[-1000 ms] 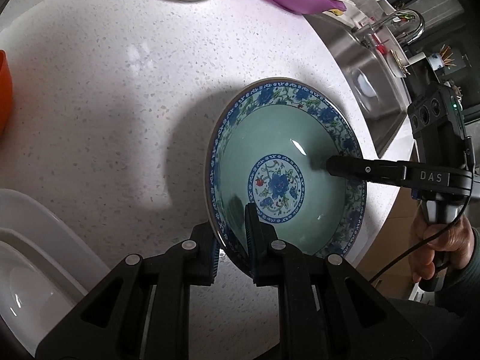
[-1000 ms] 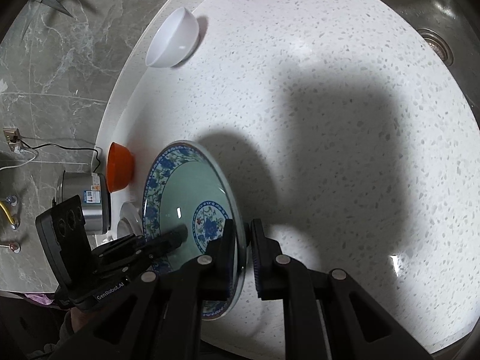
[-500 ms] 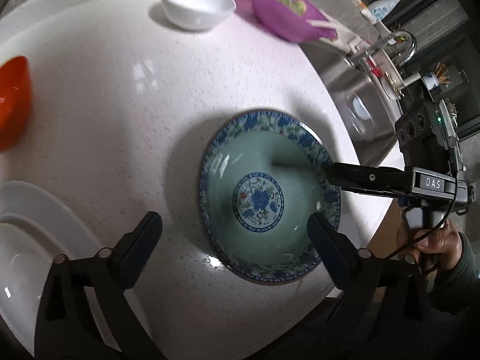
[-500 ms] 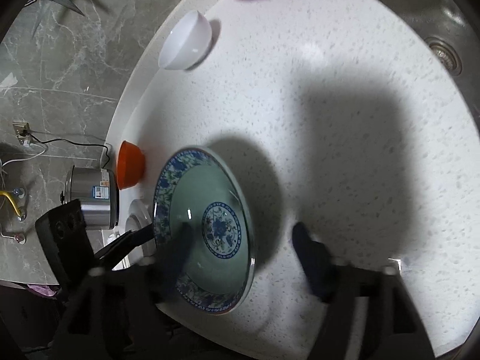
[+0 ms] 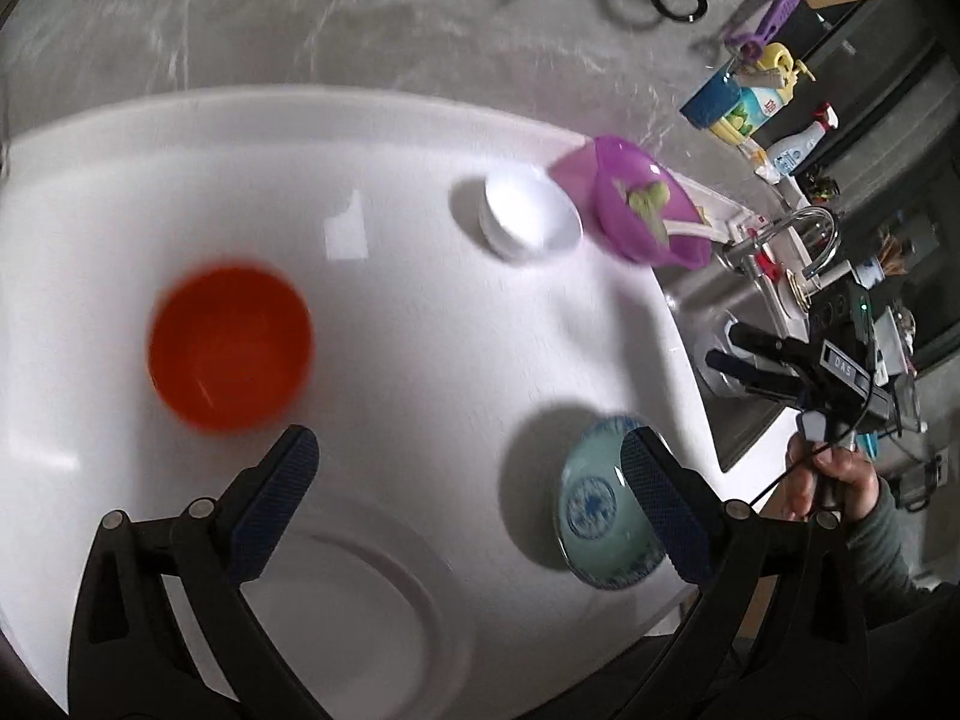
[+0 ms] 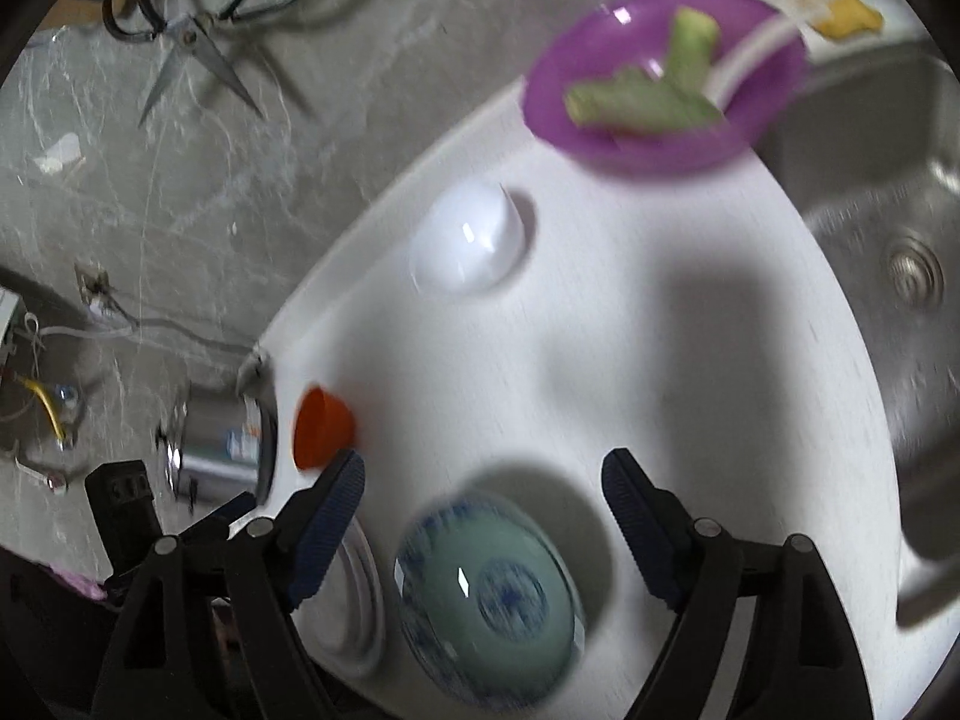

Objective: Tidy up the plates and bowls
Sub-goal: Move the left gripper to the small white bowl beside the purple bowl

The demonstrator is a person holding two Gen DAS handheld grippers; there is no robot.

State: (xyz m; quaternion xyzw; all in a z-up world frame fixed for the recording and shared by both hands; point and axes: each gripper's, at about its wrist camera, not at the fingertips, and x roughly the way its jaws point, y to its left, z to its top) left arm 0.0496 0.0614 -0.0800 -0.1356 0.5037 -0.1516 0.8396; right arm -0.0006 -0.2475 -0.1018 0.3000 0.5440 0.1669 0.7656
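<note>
— Below the right gripper (image 6: 483, 480), between its fingers but lower down, sits the blue-patterned bowl (image 6: 489, 597) on the white counter (image 6: 690, 396). Nothing touches it; the jaws are opening with no pad on the rim.

— And the left gripper (image 5: 462, 480)?

— Spread as wide as it goes, holding nothing. The same bowl lies under its right finger, and a large white plate (image 5: 384, 594) lies just beneath, between its fingers.

— So which step is this?

— I judge the patterned bowl to be set down and released, with both tools free to pick the next dish. The next move calls for choosing one and coming down with a finger on each side of its rim.

— Candidates?

— Ahead of the left gripper's left finger, the orange bowl (image 5: 231, 348), empty as far as the blur allows. Farther off, a white bowl (image 5: 531, 216), which looks empty too.

— Beyond that?

— Just beside the white bowl, the purple bowl (image 6: 663, 78), holding green vegetable scraps (image 6: 648, 90) and a pale utensil. It would need emptying before stacking. The sink (image 6: 888, 240) lies to the right.
</note>
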